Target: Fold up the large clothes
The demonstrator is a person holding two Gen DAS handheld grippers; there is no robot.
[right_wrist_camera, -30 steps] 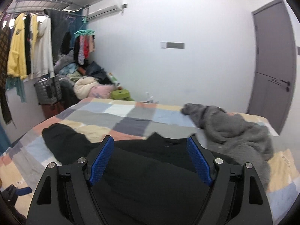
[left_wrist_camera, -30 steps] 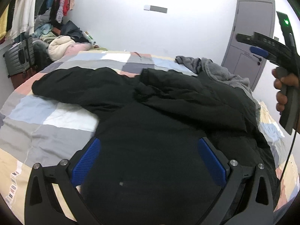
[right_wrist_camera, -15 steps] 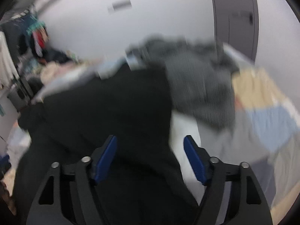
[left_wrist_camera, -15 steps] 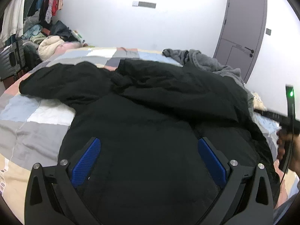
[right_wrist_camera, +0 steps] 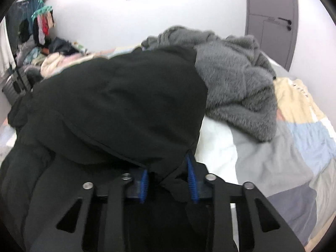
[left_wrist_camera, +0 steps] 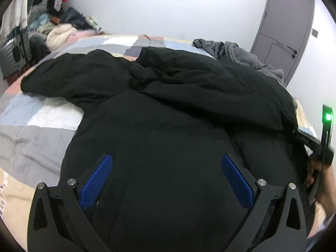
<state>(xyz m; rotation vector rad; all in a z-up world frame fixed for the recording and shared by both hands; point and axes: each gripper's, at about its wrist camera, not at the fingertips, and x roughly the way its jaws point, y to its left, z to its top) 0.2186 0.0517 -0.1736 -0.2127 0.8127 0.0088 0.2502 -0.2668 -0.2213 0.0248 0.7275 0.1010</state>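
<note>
A large black padded jacket [left_wrist_camera: 168,109] lies spread over the patchwork bed cover, one sleeve stretched to the left. It also fills the right wrist view [right_wrist_camera: 117,105]. My left gripper [left_wrist_camera: 166,168] is open and empty, its blue pads hovering over the jacket's near hem. My right gripper [right_wrist_camera: 168,174] is shut on the jacket's right-hand edge, with black cloth pinched between the blue pads. In the left wrist view the right gripper's handle and the hand on it show at the jacket's right side [left_wrist_camera: 315,147].
A grey fleece garment [right_wrist_camera: 235,71] lies bunched on the bed right of the jacket. The patchwork bed cover [left_wrist_camera: 42,121] shows at left. A clothes pile [left_wrist_camera: 61,33], suitcase and hanging clothes stand at far left. A grey door [left_wrist_camera: 281,25] is at back right.
My right gripper dropped from the air to the jacket's right edge and shut on the cloth. My left gripper moved closer over the jacket and stayed open.
</note>
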